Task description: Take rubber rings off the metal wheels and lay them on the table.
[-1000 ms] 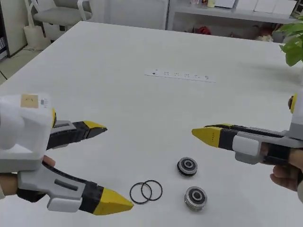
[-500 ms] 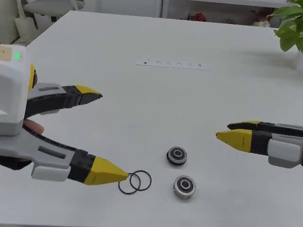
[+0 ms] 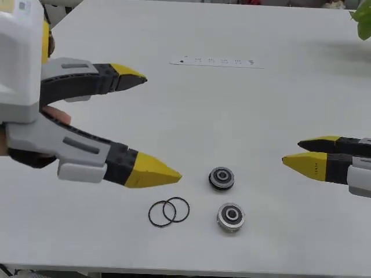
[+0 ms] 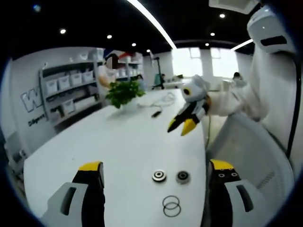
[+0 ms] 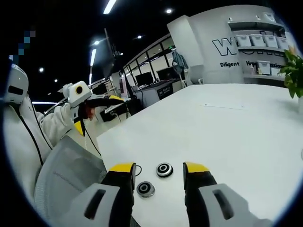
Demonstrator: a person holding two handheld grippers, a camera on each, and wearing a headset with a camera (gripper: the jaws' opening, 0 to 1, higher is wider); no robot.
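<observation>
**Two rings down, two wheels unclear**

Two rubber rings point(image 3: 168, 211) lie flat and overlapping on the worktop point(image 3: 232, 116), lower centre of the head view. They sit just left of the lower wheel point(image 3: 231, 216). The upper wheel point(image 3: 221, 178) sits just above that one in frame, apart from it and from the rings.

Left tongs point(image 3: 162, 127) are spread wide and empty across the left half of the frame. The lower tip is near the upper wheel and above the rings. Right tongs point(image 3: 291, 152) are at the right edge, also empty. The head view makes their jaws look nearly stacked, but the right gripper view shows a clear gap, so they are released.

Handling, my read:
- **Rings:** thin, soft, stretchy, near weightless. They will flop and may cling to a tip. Hook one tip under an edge rather than squeezing flat.
- **Wheels:** small, stiff, dense metal with smooth sides. They will likely skid or roll if nudged. Pin one across its flat faces with one pair of tongs and peel with the other.

Hard to make out:
- The upper wheel has a dark outer band and the lower wheel's rim looks paler. I can't confirm whether either carries a ring.
- Both wheels are tiny in the two gripper views.
- The right tongs are cut off at the frame's right edge.
- The left tongs' body hides the worktop at upper left.
</observation>
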